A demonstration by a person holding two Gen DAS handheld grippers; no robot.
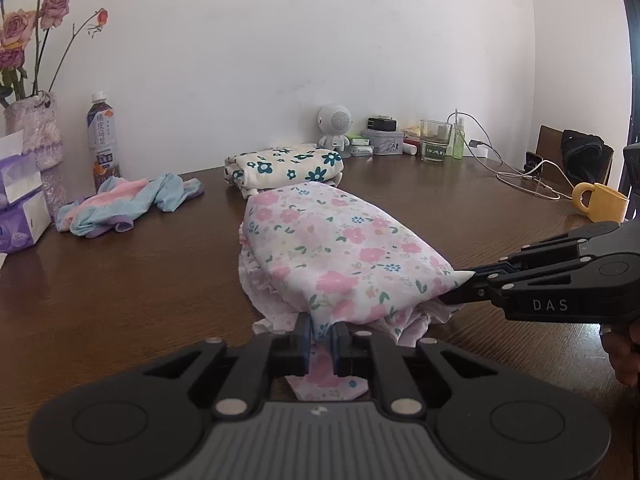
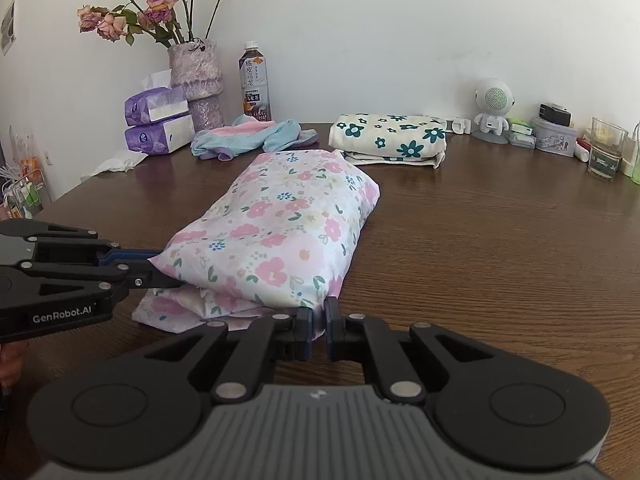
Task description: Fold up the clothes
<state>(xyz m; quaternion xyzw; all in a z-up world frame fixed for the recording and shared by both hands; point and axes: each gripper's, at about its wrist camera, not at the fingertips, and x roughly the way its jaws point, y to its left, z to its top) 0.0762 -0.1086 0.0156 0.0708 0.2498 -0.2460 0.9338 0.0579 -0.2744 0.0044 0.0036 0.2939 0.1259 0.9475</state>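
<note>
Two tools pinch the near corners of the pink-flowered white cloth garment (image 1: 332,256): the left tool (image 1: 320,334) and the right tool (image 2: 319,322), each closed tight on the fabric. The garment lies doubled on the brown wooden table (image 2: 500,248), running toward 12 o'clock. The fold seems under way; next, I judge, lay the held edge down evenly, or fold once more.

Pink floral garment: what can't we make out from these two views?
- Left wrist view: the left gripper hides the corner it pinches.
- Right wrist view: the right gripper covers its corner likewise.
- Both views: the pink floral garment top layer hides the layers under it; garment type unclear.
- Bottle small print: too small.
</note>
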